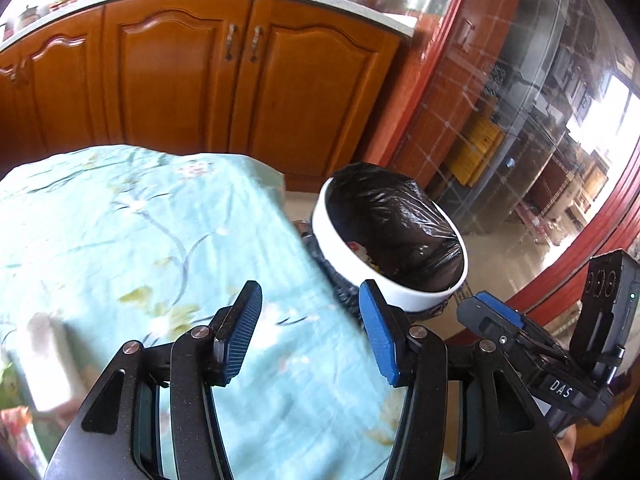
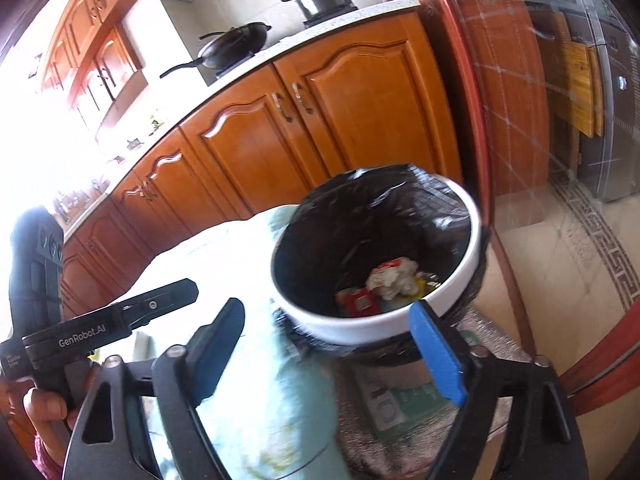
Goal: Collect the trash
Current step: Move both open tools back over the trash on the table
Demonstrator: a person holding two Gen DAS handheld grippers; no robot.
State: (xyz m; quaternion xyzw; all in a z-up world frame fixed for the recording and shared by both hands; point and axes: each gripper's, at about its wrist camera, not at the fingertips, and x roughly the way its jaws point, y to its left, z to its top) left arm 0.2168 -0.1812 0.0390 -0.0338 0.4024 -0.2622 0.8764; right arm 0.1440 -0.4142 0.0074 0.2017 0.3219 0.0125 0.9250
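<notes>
- White object (image 1: 46,364) lies at the far left of the worktop (image 1: 132,216), blurred; a slim bottle or a wrapper, I cannot tell which. In my judgement it is among the trash not yet collected.
- Worktop is covered by a pale green floral cloth, whose corner hangs down right beside the bin, so items need only a short carry.
- Left gripper (image 1: 308,334) stands over the worktop's right part with jaws apart and nothing between the pads; it appears free for a pickup.
- Trash bin (image 2: 376,320), white-rimmed with a black liner, stands on the floor just off the worktop's corner. The liner is folded over the rim, presumably to hold it open.
- Collected trash (image 2: 390,280), crumpled white paper and red-and-yellow wrappers, lies at the bottom of the bin.
- Right gripper (image 2: 326,344) is poised at the bin's near rim, jaws spread wide and empty, consistent with a drop into the bin.
- Kitchen cabinets (image 1: 180,80) stand behind, untouched.
</notes>
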